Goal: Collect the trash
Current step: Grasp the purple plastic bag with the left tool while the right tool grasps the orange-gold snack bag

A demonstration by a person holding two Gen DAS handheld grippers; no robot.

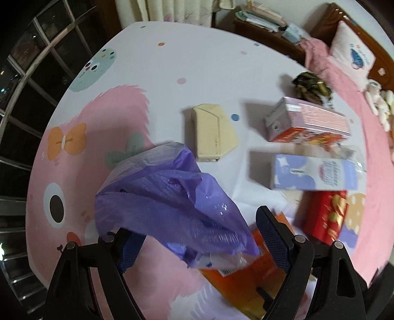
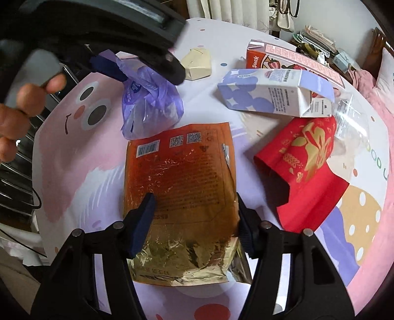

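Note:
A purple plastic bag (image 1: 172, 201) hangs in front of my left gripper (image 1: 204, 243), draped over the left finger. The jaws stand wide apart, and whether they grip the bag I cannot tell. In the right wrist view the bag (image 2: 152, 103) hangs below the left gripper (image 2: 138, 61) above the bed. My right gripper (image 2: 194, 216) is open, its fingers on either side of a flat orange foil pouch (image 2: 182, 177) lying on the sheet; the pouch also shows in the left wrist view (image 1: 246, 278). Other trash lies around: a red envelope (image 2: 307, 167), a purple-white carton (image 2: 270, 93), a pink-orange carton (image 2: 290, 59), a beige folded box (image 2: 197, 64).
A cartoon-print bed sheet (image 1: 172, 61) covers the bed. A crumpled dark wrapper (image 1: 310, 86) lies at the far side. A clear plastic piece (image 2: 352, 118) lies beside the red envelope. A pink pillow (image 1: 354, 54) and a cluttered bedside table (image 1: 266, 17) stand beyond; a window railing (image 1: 29, 73) is at left.

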